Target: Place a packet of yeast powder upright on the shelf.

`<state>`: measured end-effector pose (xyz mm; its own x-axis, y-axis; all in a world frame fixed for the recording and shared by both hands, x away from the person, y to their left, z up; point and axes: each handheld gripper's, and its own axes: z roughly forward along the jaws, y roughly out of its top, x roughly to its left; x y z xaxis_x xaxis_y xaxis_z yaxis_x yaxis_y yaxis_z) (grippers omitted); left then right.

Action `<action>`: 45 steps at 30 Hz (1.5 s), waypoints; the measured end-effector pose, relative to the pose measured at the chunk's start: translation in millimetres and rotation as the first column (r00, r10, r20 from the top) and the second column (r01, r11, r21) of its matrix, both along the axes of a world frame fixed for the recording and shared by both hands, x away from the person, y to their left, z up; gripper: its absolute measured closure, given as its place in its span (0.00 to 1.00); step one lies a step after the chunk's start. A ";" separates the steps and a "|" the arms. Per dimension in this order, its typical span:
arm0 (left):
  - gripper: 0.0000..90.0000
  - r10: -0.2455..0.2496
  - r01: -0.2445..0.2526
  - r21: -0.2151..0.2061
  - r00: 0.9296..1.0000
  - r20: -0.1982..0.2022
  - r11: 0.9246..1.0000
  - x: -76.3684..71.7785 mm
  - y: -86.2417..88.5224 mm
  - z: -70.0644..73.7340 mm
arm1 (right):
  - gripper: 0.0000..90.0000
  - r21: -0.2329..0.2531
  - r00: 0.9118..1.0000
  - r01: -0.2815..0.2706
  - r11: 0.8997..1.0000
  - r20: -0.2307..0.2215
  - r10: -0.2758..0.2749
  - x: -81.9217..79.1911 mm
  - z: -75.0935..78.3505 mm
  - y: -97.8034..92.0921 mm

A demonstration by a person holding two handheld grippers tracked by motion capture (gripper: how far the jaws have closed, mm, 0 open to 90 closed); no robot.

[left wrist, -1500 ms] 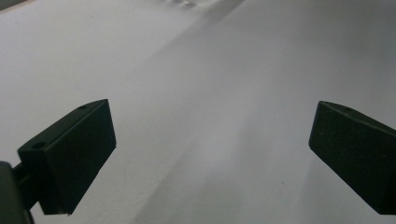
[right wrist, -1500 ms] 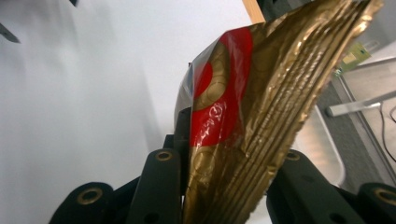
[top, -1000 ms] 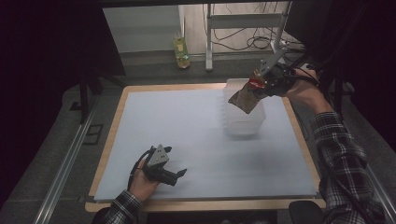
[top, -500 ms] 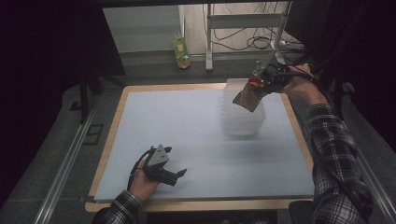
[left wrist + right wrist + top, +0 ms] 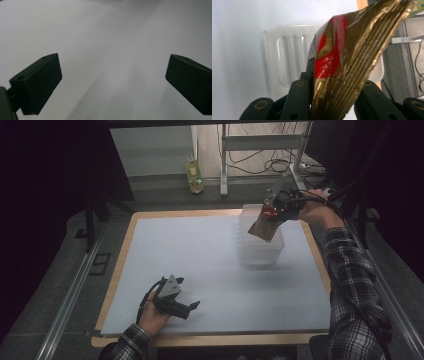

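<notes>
— Where was the crinkled gold-and-red foil packet (image 5: 342, 57)?

— Pinched between the jaws of the right gripper (image 5: 274, 209), hanging just above the clear ribbed plastic tub (image 5: 260, 247) at the far right of the pale grey table mat (image 5: 200, 255).

— And the left gripper (image 5: 175, 301)?

— It rested on the mat near the front edge, well apart from the tub, its jaws spread wide with nothing between them.

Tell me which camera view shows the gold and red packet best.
The right gripper view: the gold and red packet is close, its crinkled foil and red patch clear, clamped between the right tongs. The high view shows it small above the clear plastic container. The left gripper view faces bare table.
</notes>
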<state>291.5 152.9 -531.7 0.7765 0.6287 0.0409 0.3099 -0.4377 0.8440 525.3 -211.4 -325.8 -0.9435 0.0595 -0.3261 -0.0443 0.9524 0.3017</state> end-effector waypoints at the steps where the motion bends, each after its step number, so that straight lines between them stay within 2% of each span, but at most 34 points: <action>1: 0.01 0.000 0.000 0.000 1.000 -0.001 1.000 0.0 0.0 -0.1 | 0.81 0.002 1.000 -0.004 1.000 0.001 0.004 0.5 -0.2 0.7; 11: 0.01 -0.003 0.003 0.005 1.000 -0.004 1.000 0.3 -0.3 -0.4 | 0.81 -0.012 0.998 -0.068 0.998 -0.017 0.068 -6.8 -1.4 0.1; 16: 0.01 -0.001 0.001 0.005 1.000 -0.003 1.000 0.1 -0.5 -0.6 | 0.81 -0.059 0.998 -0.048 0.997 -0.031 0.046 0.0 -15.7 3.9; 22: 0.01 -0.002 0.002 0.007 1.000 -0.005 1.000 0.4 0.0 -0.6 | 0.81 -0.041 0.998 0.007 0.999 -0.058 -0.009 11.6 -27.1 4.0; 25: 0.01 -0.004 0.004 0.010 1.000 -0.005 1.000 0.2 -0.4 -0.8 | 0.80 -0.014 0.997 0.036 0.999 -0.068 -0.036 16.7 -32.8 2.8; 26: 0.01 -0.004 0.004 0.011 1.000 -0.005 1.000 0.2 -0.5 -0.7 | 0.80 -0.002 0.995 0.059 0.998 -0.081 -0.059 19.8 -39.2 2.9; 28: 0.01 -0.005 0.005 0.012 1.000 -0.006 1.000 0.2 -0.7 -0.8 | 0.79 0.000 0.994 0.063 0.998 -0.086 -0.063 20.9 -41.5 3.0; 34: 0.01 -0.004 0.004 0.014 1.000 -0.008 1.000 0.1 -1.1 -1.1 | 0.75 0.059 0.988 0.111 0.992 -0.114 -0.104 25.8 -55.2 3.8; 38: 0.01 -0.007 0.007 0.019 1.000 -0.007 1.000 -0.1 -1.6 -1.1 | 0.71 0.051 0.985 0.127 0.991 -0.121 -0.121 25.7 -62.1 3.6; 45: 0.01 -0.011 0.011 0.025 1.000 -0.008 1.000 0.0 -2.4 -1.4 | 0.66 0.095 0.986 0.138 0.986 -0.110 -0.128 22.0 -56.7 -0.3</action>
<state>291.5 150.5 -533.1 0.7838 0.6190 0.0505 0.3114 -0.4620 0.8304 547.4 -211.6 -382.5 -0.9532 0.2147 -0.2128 0.1173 0.9115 0.3941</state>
